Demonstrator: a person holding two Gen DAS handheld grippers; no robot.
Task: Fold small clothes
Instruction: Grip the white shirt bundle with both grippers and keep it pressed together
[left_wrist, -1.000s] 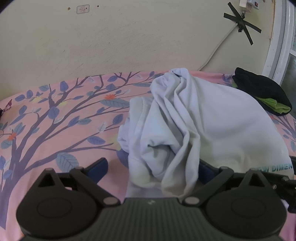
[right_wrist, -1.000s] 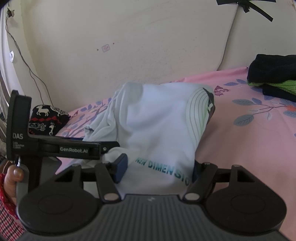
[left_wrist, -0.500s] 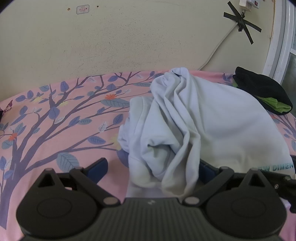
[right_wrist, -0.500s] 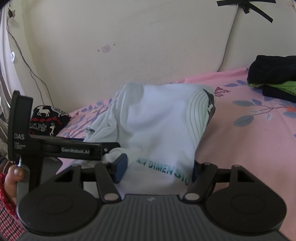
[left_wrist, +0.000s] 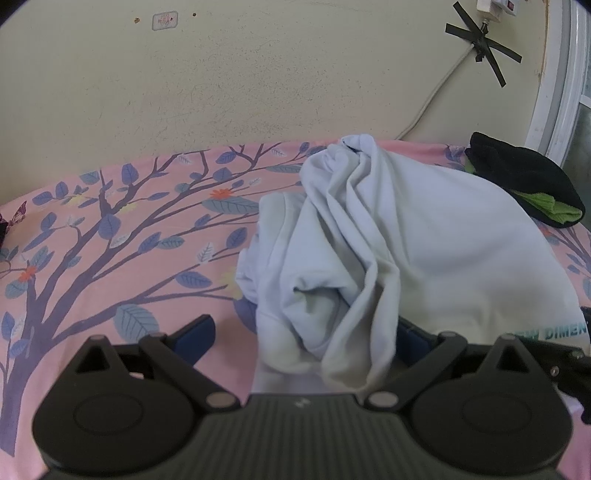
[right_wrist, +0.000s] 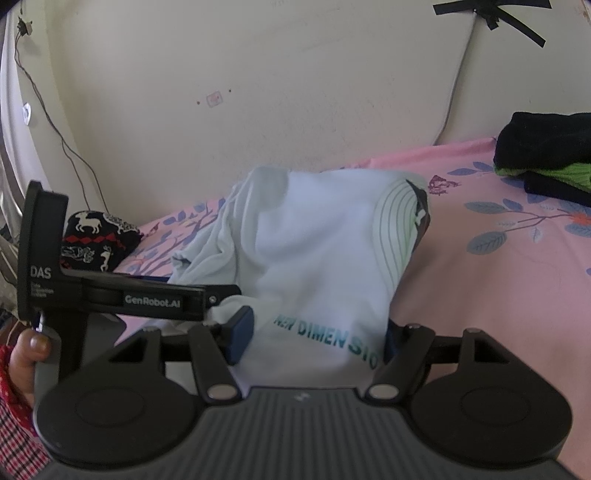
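Observation:
A pale blue-white T-shirt (left_wrist: 388, 251) with teal lettering lies bunched on the pink floral bedsheet (left_wrist: 122, 236). Its near hem drapes between the jaws of both grippers. My left gripper (left_wrist: 303, 336) is open, with the crumpled side of the shirt between its blue pads (left_wrist: 197, 330). My right gripper (right_wrist: 317, 332) is open, with the lettered hem (right_wrist: 328, 332) lying between its pads (right_wrist: 240, 330). The left gripper's body (right_wrist: 122, 291) shows at the left of the right wrist view.
A black and green garment pile (left_wrist: 524, 177) sits at the back right of the bed, also in the right wrist view (right_wrist: 546, 155). A dark patterned cloth (right_wrist: 96, 240) lies at the back left. A wall with a taped cable (left_wrist: 480, 40) stands behind the bed.
Both views shift only slightly. The shirt and both grippers stay almost where they were, jaws open.

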